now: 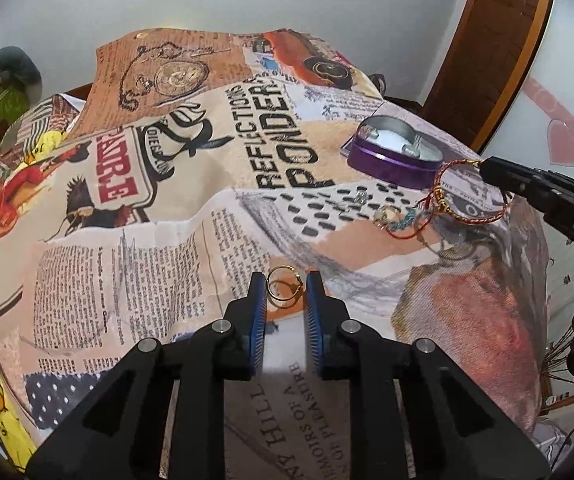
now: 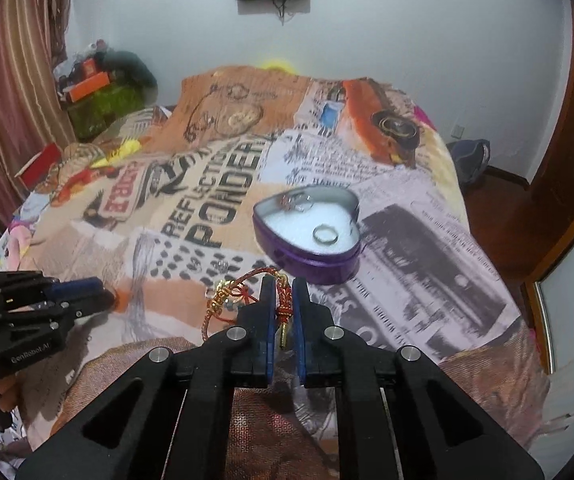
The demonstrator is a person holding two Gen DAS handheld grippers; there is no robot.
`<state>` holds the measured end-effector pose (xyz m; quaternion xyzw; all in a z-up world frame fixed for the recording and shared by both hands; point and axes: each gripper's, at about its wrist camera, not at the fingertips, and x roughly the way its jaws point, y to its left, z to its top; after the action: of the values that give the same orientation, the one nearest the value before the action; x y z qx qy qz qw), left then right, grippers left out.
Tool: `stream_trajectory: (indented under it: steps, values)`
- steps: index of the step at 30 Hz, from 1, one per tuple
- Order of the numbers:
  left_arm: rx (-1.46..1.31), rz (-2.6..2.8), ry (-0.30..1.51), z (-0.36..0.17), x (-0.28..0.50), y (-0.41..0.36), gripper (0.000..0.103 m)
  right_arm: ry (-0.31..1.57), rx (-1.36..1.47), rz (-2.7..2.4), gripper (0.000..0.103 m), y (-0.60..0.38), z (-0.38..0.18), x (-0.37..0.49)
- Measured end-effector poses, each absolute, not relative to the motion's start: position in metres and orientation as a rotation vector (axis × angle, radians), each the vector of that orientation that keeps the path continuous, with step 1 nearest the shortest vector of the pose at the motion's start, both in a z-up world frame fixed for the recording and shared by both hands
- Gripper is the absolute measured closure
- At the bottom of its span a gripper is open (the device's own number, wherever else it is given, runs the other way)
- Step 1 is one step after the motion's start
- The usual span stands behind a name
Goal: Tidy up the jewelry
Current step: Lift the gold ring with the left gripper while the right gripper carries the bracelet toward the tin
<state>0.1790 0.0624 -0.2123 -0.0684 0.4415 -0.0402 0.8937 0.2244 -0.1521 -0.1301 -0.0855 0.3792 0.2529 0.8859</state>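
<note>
A purple heart-shaped tin (image 2: 311,264) sits open on the bed and holds a silver ring (image 2: 325,235) and a small silver piece (image 2: 297,203). The tin also shows in the left wrist view (image 1: 391,160). My right gripper (image 2: 283,286) is shut on a red and gold cord bracelet (image 2: 223,300) and holds it above the cover, just in front of the tin. The bracelet (image 1: 469,194) hangs from the right gripper (image 1: 483,166) in the left wrist view. My left gripper (image 1: 285,284) is open, its jaws either side of a gold ring (image 1: 283,286) on the cover.
More small jewelry (image 1: 391,216) lies on the printed bedcover (image 1: 167,248) between the ring and the tin. A wooden door (image 1: 495,48) stands at the right. Boxes and clutter (image 2: 99,92) sit beside the bed at the far left.
</note>
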Motion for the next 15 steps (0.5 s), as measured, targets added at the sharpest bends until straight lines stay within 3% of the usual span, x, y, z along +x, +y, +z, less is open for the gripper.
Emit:
stream_trajectory:
  steps: [15]
  values:
    - [-0.126, -0.124, 0.809, -0.169, 0.198, 0.045, 0.084, 0.685, -0.103, 0.5, 0.096, -0.169, -0.096, 0.23]
